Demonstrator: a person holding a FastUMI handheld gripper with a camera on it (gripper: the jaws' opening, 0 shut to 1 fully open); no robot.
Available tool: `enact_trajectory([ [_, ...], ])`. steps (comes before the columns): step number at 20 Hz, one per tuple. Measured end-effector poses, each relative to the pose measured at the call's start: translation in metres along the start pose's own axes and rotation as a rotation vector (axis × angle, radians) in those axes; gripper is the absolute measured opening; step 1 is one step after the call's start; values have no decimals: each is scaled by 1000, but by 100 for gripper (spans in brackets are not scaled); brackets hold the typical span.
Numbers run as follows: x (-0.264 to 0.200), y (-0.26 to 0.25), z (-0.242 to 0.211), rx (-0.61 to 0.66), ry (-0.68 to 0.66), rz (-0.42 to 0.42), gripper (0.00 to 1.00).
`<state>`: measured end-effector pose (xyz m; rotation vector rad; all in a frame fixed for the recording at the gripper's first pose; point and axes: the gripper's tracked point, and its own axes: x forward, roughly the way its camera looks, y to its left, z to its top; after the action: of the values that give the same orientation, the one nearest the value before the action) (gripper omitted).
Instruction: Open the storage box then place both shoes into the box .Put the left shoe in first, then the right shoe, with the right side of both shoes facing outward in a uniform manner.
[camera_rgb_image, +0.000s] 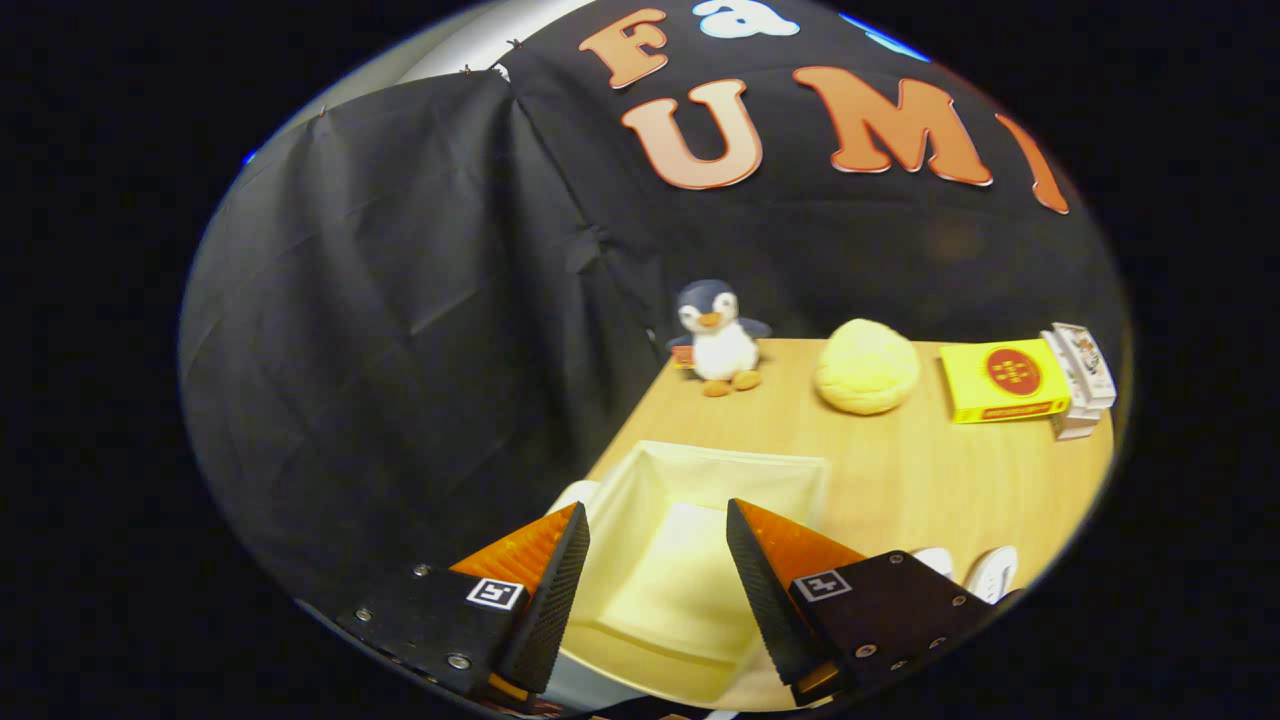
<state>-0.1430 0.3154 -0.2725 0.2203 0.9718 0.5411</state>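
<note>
Dim warm light, slight blur overall, strong fisheye bend at edges.

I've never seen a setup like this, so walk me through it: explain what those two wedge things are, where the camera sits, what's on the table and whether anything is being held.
The wedges are the two fingers of a hand-held gripper; the camera rides on it, looking forward. The fingers are apart and hold nothing. Between them, on the wooden table, lies an open, empty cream storage box. White shoes peek out beside the right finger. Farther back stand a toy penguin, a yellow ball-like lump, a yellow box and small white boxes.
</note>
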Motion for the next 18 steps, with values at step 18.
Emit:
enact_trajectory([
  [18,-35,-222,-200,-39,265,-277,76],
])
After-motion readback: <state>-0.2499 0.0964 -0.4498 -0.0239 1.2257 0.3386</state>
